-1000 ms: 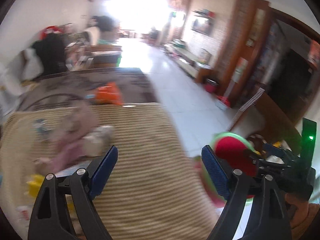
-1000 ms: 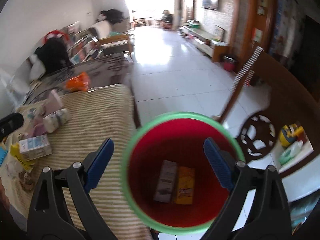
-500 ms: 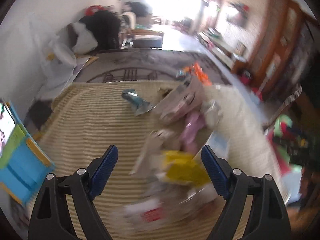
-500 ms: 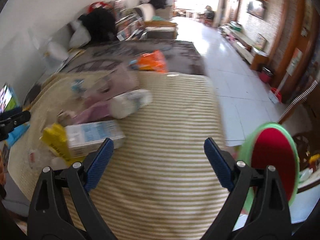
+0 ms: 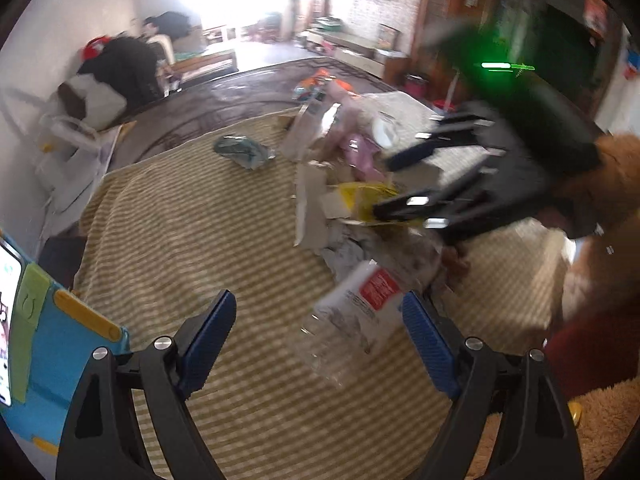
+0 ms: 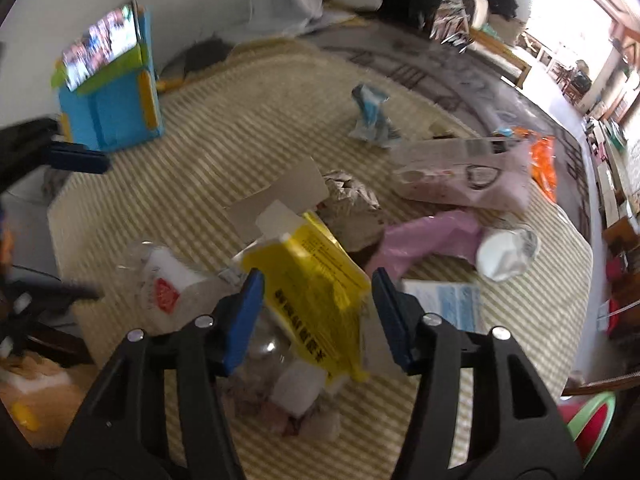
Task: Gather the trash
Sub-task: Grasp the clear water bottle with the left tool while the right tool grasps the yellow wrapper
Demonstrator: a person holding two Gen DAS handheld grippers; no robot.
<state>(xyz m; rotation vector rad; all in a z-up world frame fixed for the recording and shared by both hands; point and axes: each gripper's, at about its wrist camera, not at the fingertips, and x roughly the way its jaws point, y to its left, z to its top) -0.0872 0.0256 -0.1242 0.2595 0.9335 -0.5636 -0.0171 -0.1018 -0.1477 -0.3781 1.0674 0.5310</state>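
Observation:
Trash lies heaped on a table with a striped beige cloth [image 5: 192, 240]. In the right wrist view my right gripper [image 6: 316, 308] points down over a yellow carton [image 6: 316, 276]. Its jaws are closing and the carton sits between them, with the pads near its sides. The left wrist view shows the same gripper [image 5: 386, 188], blurred, at the yellow carton [image 5: 360, 196]. My left gripper [image 5: 318, 336] is open above a clear plastic bottle [image 5: 360, 312] with a red and white label. That bottle [image 6: 168, 288] lies left of the carton.
Around the carton lie a blue-white box [image 6: 444, 304], a pink bag [image 6: 432, 240], a pale pink package [image 6: 464, 176], an orange wrapper [image 6: 544, 160] and a crumpled blue wrapper [image 6: 372, 116]. A blue tablet stand [image 6: 112, 108] sits at the left. A red bin with a green rim [image 6: 588, 420] stands beside the table.
Both views have swung from the red bin and the table edge over to the trash heap. The right jaws have narrowed around the yellow carton. The left jaws stay wide.

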